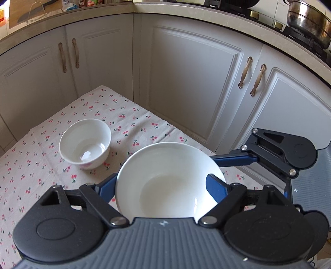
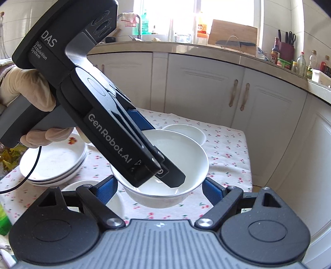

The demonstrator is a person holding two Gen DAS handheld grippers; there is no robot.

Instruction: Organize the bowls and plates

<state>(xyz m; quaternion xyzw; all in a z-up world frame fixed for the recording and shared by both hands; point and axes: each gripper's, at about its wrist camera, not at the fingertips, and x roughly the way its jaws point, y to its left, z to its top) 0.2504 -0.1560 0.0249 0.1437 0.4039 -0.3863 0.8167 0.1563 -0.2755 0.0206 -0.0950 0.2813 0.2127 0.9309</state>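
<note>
A white bowl (image 1: 165, 186) (image 2: 186, 153) hangs tilted above the cherry-print tablecloth (image 1: 31, 165). My left gripper (image 1: 162, 180) is shut on it, one blue finger under the far-left rim and the other at the right rim. In the right wrist view a gloved hand (image 2: 31, 87) holds that gripper from the upper left. My right gripper (image 2: 159, 182) comes in from the right, its fingertips (image 2: 206, 182) against the bowl's sides below the rim. One of its fingers (image 1: 233, 160) runs behind the bowl's far right rim. A second white bowl (image 1: 84, 142) (image 2: 190, 130) stands upright on the cloth beyond.
A stack of white plates (image 2: 53, 161) sits at the table's left, with another white dish (image 2: 86, 184) just under the lifted bowl. White cabinet doors (image 1: 186, 82) close off the far side. On the counter are a steel pot (image 1: 308, 18) and a cutting board (image 2: 231, 35).
</note>
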